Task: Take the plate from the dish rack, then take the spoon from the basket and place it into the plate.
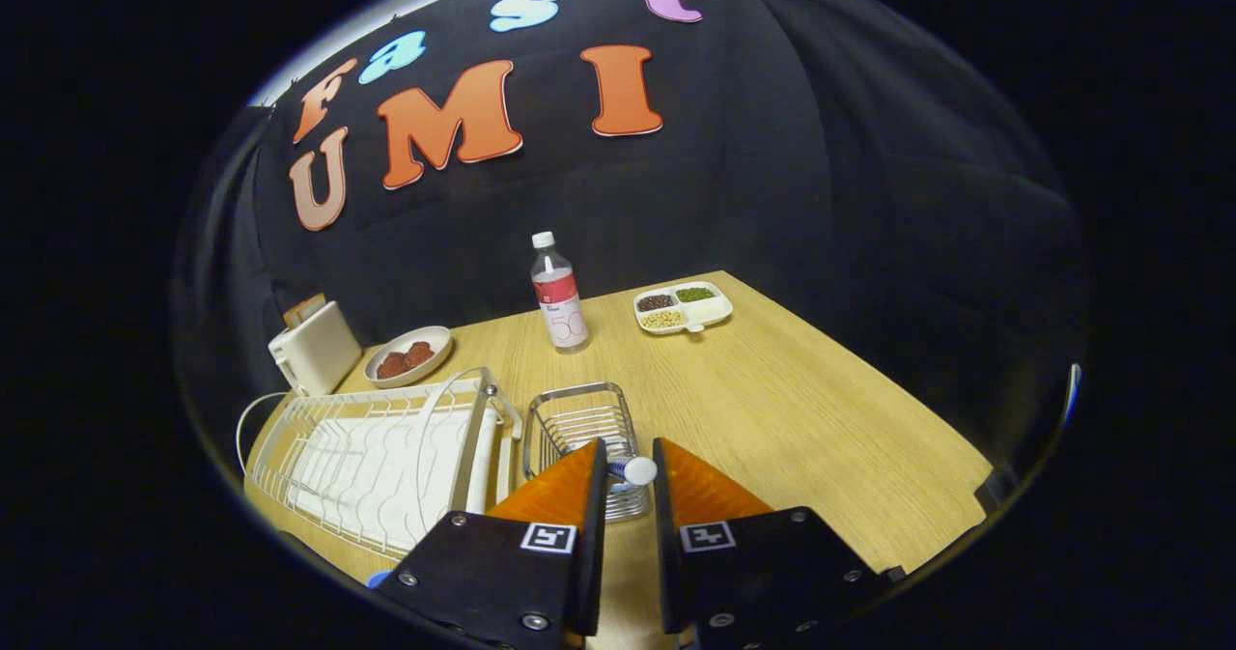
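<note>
holding the spoon (632, 470) in narrow jaws above the basket (579, 428), lower centre; next i locate the plate (454, 438) for release.

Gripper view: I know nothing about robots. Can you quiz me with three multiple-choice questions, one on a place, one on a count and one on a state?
1. The bottle stands:
A on the rack
B between the bowl and the tray
C in the bowl

2. Fillings in the tray:
A one
B three
C five

3. The gripper is:
A wide open
B shut on the spoon
C shut on the bottle

Answers:
1 B, bowl on one side, tray on the other.
2 B, dark, green and pale heaps.
3 B, both fingers press the spoon above the basket.
</note>
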A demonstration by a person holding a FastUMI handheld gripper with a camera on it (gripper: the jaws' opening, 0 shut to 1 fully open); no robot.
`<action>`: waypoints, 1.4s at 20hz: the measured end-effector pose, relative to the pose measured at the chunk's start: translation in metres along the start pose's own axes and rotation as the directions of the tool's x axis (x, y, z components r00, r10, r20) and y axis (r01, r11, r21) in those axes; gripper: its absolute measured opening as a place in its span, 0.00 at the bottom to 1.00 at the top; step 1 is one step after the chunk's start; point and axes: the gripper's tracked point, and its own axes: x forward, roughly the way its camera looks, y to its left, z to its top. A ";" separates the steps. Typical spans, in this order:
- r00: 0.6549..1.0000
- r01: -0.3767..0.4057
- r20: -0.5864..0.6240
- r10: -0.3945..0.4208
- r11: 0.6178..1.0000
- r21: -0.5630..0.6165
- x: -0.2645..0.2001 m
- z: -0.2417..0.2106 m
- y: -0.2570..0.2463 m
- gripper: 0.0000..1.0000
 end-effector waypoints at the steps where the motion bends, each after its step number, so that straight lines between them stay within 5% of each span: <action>1: 1.000 -0.021 0.004 0.021 0.999 0.024 0.000 0.000 0.005 0.23; 6: 0.996 -0.066 0.063 0.064 0.997 0.029 -0.011 0.018 0.019 0.09; 18: 0.982 -0.135 0.122 0.147 0.986 -0.095 -0.103 0.047 0.037 0.09; 28: 0.936 -0.322 0.102 0.337 0.937 -0.138 -0.172 0.032 0.073 0.09</action>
